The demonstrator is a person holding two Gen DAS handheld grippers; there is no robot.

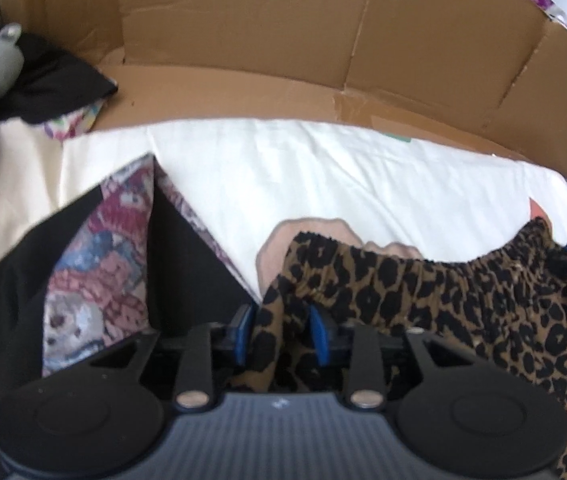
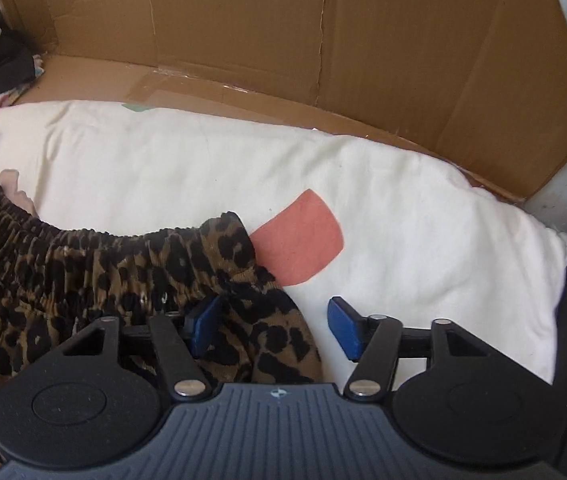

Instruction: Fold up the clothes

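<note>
A leopard-print garment (image 1: 423,280) with an elastic waistband lies stretched over a white sheet (image 1: 283,176). My left gripper (image 1: 283,332) is shut on the left corner of the waistband, cloth bunched between its blue pads. In the right wrist view the same leopard-print garment (image 2: 83,272) fills the left side. My right gripper (image 2: 273,326) is open, with the garment's right corner lying between its blue pads, against the left pad (image 2: 203,326). The right pad (image 2: 345,328) stands apart over the sheet.
A cardboard wall (image 1: 263,32) stands behind the sheet (image 2: 243,168). A black garment with a colourful printed lining (image 1: 103,272) lies at the left. Dark clothes (image 1: 51,80) are piled at the far left. A pink patch (image 2: 303,240) marks the sheet.
</note>
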